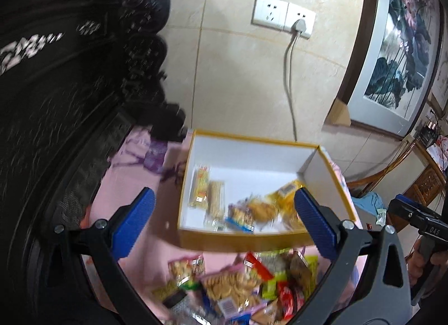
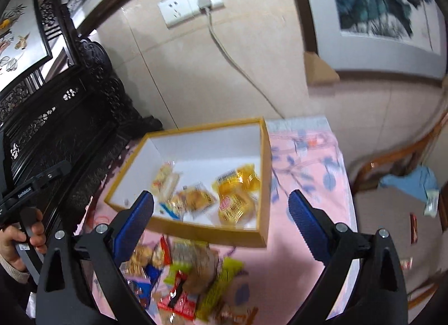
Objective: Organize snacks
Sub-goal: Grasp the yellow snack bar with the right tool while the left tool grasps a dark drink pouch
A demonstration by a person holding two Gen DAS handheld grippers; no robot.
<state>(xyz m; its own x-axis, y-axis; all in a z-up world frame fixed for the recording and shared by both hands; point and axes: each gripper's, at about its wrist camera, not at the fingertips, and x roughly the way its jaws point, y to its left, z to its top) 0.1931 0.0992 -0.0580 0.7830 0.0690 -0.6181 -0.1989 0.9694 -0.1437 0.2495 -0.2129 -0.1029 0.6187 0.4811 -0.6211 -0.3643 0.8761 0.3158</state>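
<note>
An open yellow-rimmed box (image 1: pixel 246 241) (image 2: pixel 201 231) with a white inside stands on a pink cloth and holds several wrapped snacks (image 1: pixel 246 210) (image 2: pixel 235 199). A loose heap of snack packets (image 1: pixel 240 283) (image 2: pixel 182 274) lies on the cloth in front of it. My left gripper (image 1: pixel 224 221) hangs open over the box's near wall, nothing between its blue pads. My right gripper (image 2: pixel 221 213) is also open and empty, above the box's near right corner. In the left wrist view, the right gripper's body (image 1: pixel 420 227) shows at the right edge.
A dark carved wooden cabinet (image 1: pixel 56 101) (image 2: pixel 70 118) stands just left of the table. Behind is a tiled wall with a socket and a cable (image 1: pixel 291 73) (image 2: pixel 232 59). A wooden chair (image 2: pixel 392 174) with blue cloth stands to the right. A hand (image 2: pixel 19 238) holds the left gripper.
</note>
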